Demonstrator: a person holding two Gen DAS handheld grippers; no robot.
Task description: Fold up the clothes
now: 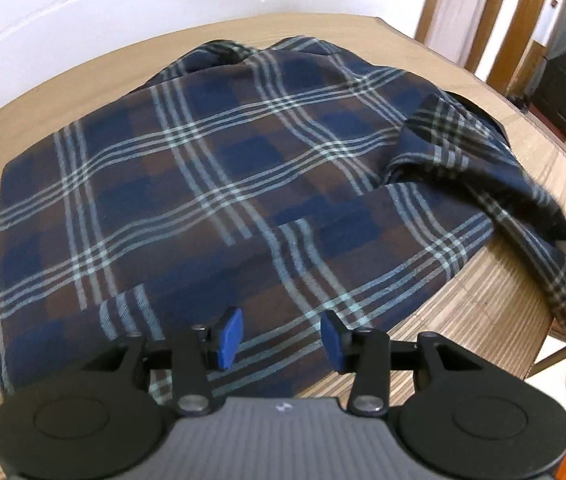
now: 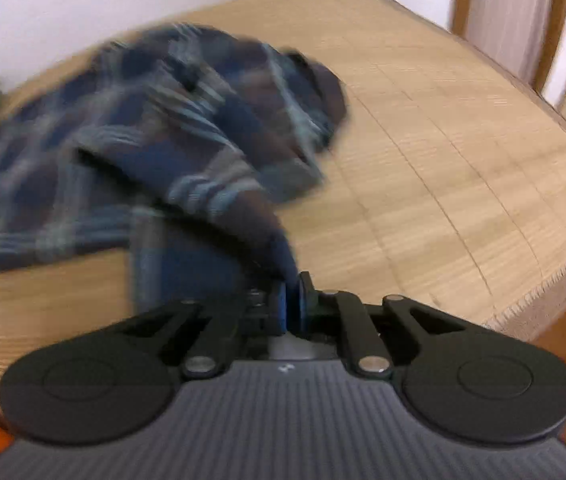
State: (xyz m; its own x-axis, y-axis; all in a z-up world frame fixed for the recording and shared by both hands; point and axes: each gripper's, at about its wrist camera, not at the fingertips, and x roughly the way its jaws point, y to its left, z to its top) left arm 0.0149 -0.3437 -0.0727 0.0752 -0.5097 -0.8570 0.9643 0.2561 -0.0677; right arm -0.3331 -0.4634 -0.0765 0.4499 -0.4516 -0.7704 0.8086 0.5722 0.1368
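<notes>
On the mat: plaid shirt (image 1: 219,168) lies spread across the woven mat (image 1: 495,288), body mostly flat, one side bunched.
Shirt position: centre of mat, near hem under my left side, right sleeve (image 1: 471,160) lifted off toward my right.
Left gripper (image 1: 281,336): jaws apart, nothing between the blue pads, hovering just over the near hem.
Right gripper (image 2: 291,304): jaws together, clamped on the sleeve end (image 2: 279,256); cloth runs taut from the pads to the bunch.
Step, my guess: carry the sleeve across the shirt body for the side fold.
How to do it well: keep my right grip firm, lift only enough to clear the body, lay the sleeve flat along the plaid lines.
Left job: pin or pinch the near hem so the body does not drag.
Risk: right view is blurred, sleeve is twisted; a fast pull may rumple the flat panel.
Check: edges lined up before I let go.
</notes>
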